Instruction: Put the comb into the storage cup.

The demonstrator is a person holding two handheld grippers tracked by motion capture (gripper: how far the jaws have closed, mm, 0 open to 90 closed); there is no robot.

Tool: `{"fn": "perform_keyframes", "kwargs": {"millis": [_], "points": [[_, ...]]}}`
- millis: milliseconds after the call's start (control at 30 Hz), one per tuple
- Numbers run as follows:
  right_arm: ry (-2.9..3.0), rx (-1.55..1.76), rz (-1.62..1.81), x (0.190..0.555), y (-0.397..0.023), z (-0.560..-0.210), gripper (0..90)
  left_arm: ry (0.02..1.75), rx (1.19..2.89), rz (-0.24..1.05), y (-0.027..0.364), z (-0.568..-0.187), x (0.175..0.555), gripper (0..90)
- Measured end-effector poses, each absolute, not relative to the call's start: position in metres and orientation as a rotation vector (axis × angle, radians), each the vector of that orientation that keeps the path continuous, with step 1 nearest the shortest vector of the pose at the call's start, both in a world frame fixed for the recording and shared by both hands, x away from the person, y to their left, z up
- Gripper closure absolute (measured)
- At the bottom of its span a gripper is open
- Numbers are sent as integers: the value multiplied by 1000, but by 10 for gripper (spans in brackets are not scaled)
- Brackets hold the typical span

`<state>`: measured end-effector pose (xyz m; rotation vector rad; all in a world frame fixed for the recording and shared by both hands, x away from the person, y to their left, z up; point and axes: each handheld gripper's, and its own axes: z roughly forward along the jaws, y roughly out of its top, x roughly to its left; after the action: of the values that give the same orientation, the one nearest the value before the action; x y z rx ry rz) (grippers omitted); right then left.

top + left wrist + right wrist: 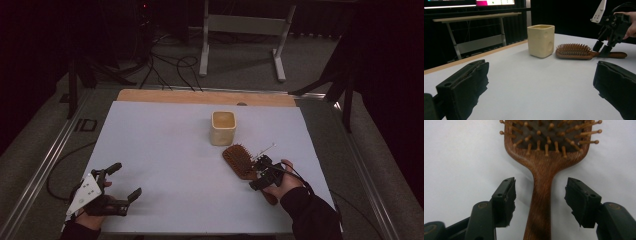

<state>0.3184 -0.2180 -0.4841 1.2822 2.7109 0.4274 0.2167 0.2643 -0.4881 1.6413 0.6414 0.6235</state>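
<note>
A brown wooden hairbrush [239, 161] lies bristles up on the white sheet [160, 150], its head toward a cream square cup [223, 127] just behind it. My right gripper [257, 174] is down over the brush handle. In the right gripper view the hairbrush [544, 165] handle runs between the two pads of the right gripper [539, 192], with a gap on each side. My left gripper [126, 180] rests open at the front left, nothing between its jaws. The left gripper view shows the cup [541, 41], the hairbrush [574, 50] and the right gripper [602, 48] beyond.
A bare wooden strip [200, 96] borders the sheet at the back. Beyond the table are floor cables [170, 67] and a white table frame [240, 30]. Metal rails run along both sides of the table.
</note>
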Motion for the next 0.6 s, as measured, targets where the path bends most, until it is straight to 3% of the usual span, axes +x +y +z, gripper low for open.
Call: {"fn": "perform_keyframes", "kwargs": {"millis": [233,433,600], "points": [[2696,1268,376,321,-211,-484,467,641,1638,624,265,-488,217,0],[2706,1284,329,326,-211,-489,597,639,1640,623,264,-488,217,0],[2715,1301,305,327,-208,-490,648,642,1640,621,264,-488,217,0]]}}
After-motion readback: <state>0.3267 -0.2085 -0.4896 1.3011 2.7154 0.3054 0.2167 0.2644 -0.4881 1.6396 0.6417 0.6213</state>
